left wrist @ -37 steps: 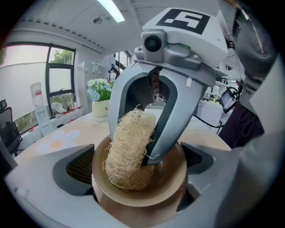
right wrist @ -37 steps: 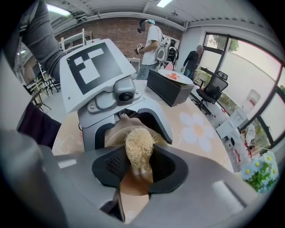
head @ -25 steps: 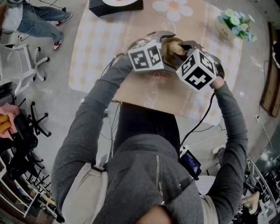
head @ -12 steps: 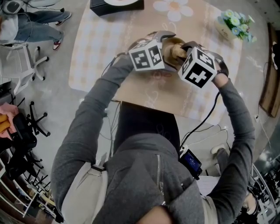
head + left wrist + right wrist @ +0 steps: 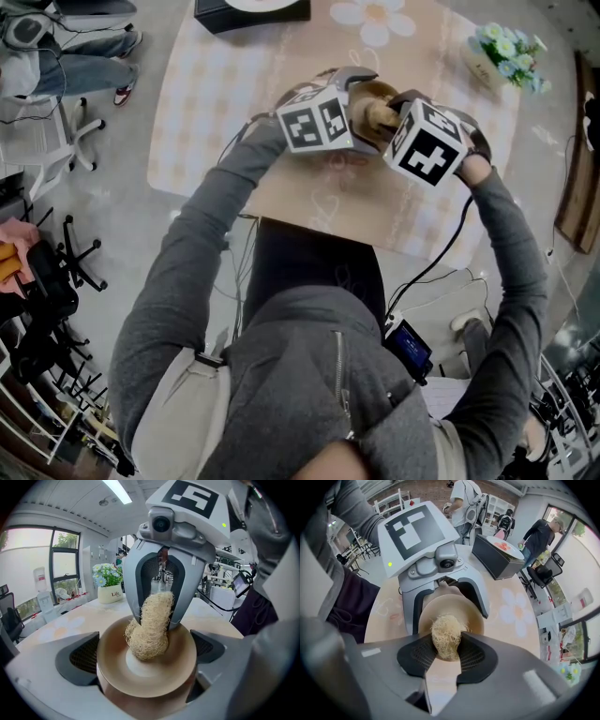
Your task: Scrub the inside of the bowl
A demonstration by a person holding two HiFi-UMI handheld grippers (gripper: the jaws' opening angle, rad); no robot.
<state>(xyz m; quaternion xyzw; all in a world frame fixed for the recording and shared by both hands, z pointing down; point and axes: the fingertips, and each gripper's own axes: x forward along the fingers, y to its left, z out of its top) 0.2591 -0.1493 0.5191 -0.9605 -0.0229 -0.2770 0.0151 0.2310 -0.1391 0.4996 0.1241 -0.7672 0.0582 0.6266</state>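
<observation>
Table [image 5: 216, 103] has a beige checked cloth. Black box [image 5: 496, 554] with a plate on top sits at the far edge, flower pot [image 5: 502, 49] at the far right corner, both well apart from the work. Office chairs [image 5: 56, 267] are on the floor to the left, and people [image 5: 465, 501] stand beyond the table in the right gripper view. From the head view the two marker cubes block most of the bowl and both sets of jaws, so only a sliver of brown shows between them; the gripper views give the detail. Left gripper [image 5: 143, 657] has its jaws spread to bowl width and clamped on the bowl [image 5: 140, 679], one pad on each side of the rim. The bowl is held up above the table near its near edge, its inside facing both cameras. Right gripper [image 5: 446, 654] has its jaws closed tight on a straw-coloured loofah scrubber [image 5: 446, 637], reaching in from opposite the left gripper. The scrubber tip touches the bowl's inner wall, just off centre toward the far side.
</observation>
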